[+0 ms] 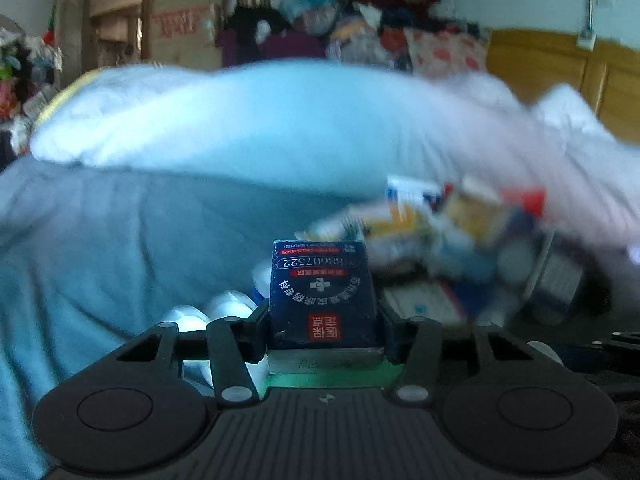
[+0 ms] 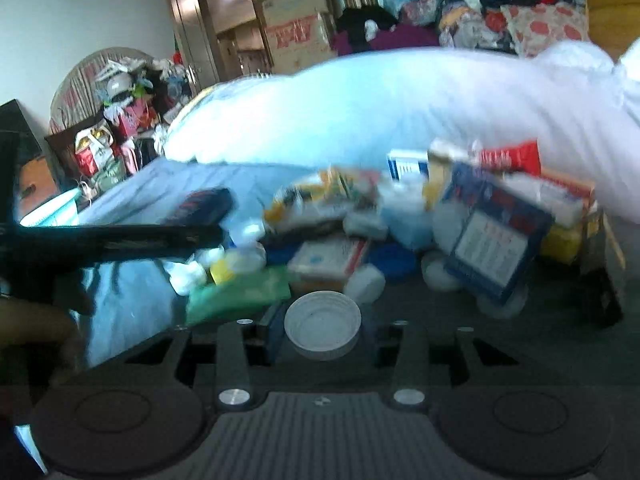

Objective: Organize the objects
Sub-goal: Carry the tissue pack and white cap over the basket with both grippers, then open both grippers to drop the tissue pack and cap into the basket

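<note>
Bed: one, pale blue cover, serving as the work surface.

Pillow: one, white, lying across the far side behind the clutter.

Pile of boxes and packets: one heap, near the pillow; blurred, so no count of its pieces is possible. Evidently the unsorted stock.

Green packet: one, flat at the heap's near edge.

Left gripper: one, jaws clamped on either side of one dark blue box, which is raised clear of the bed, probably in transit to a sorted spot.

Right gripper: one. A white cap sits between the fingers, rim toward the camera; whether they pinch it cannot be told.

Yellow cap: one, loose beside the green packet.
</note>
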The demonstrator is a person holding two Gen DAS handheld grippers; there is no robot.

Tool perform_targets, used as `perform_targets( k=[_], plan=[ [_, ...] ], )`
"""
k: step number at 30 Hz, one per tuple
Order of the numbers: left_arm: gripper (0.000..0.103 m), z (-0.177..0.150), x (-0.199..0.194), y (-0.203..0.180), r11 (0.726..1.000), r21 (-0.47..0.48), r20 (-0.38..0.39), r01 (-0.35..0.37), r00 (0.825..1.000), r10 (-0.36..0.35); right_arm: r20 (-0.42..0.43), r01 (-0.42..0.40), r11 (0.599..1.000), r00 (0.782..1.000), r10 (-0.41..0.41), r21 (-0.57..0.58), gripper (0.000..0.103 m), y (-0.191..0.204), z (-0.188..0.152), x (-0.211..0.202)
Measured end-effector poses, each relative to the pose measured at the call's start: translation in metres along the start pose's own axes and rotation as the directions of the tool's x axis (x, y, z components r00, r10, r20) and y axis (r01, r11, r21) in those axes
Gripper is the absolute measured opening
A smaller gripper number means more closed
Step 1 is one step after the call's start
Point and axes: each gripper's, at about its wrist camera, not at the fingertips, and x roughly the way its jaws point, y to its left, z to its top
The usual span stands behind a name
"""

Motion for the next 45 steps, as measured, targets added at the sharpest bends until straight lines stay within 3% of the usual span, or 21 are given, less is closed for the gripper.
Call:
perform_targets(
  k=[3,7,12,16,20,25,29,35,40,45],
  plan=[
    [0.052,0.017,-0.041,0.022,0.998,-0.019,0.07,-0.052,0.996,0.054,0.038,-0.014,0.999,0.999,0.015,-0.029,0.042,0.015,0.017,-0.012],
    [0.052,0.037,-0.101,0.063,0.985,-0.076,0.156,-0.155,0.974,0.165,0.1,-0.049,0.996,0.993,0.056,-0.069,0.042,0.044,0.052,-0.026],
    [0.052,0.057,-0.169,0.118,0.944,-0.131,0.216,-0.302,0.921,0.324,0.166,-0.145,0.979,0.972,0.169,-0.145,0.042,0.103,0.11,-0.036],
    [0.052,0.066,-0.215,0.168,0.891,-0.193,0.221,-0.411,0.867,0.448,0.184,-0.242,0.943,0.94,0.286,-0.229,0.042,0.168,0.155,-0.036],
    [0.052,0.073,-0.247,0.216,0.831,-0.252,0.188,-0.497,0.817,0.546,0.147,-0.362,0.882,0.896,0.419,-0.303,0.042,0.246,0.195,-0.028],
    [0.052,0.074,-0.27,0.267,0.765,-0.294,0.113,-0.573,0.774,0.623,0.052,-0.47,0.81,0.854,0.518,-0.352,0.042,0.331,0.22,-0.011],
    [0.052,0.064,-0.273,0.306,0.732,-0.323,0.016,-0.599,0.77,0.637,-0.063,-0.535,0.762,0.831,0.553,-0.364,0.042,0.391,0.221,0.005],
    [0.052,0.035,-0.268,0.351,0.719,-0.361,-0.116,-0.594,0.794,0.597,-0.177,-0.57,0.746,0.82,0.545,-0.345,0.042,0.445,0.208,0.023],
    [0.052,0.019,-0.266,0.361,0.725,-0.369,-0.137,-0.581,0.806,0.576,-0.226,-0.581,0.741,0.814,0.535,-0.336,0.042,0.466,0.193,0.04],
    [0.052,0.016,-0.264,0.366,0.729,-0.365,-0.132,-0.58,0.807,0.576,-0.255,-0.586,0.738,0.81,0.528,-0.335,0.042,0.473,0.185,0.051]
  ],
)
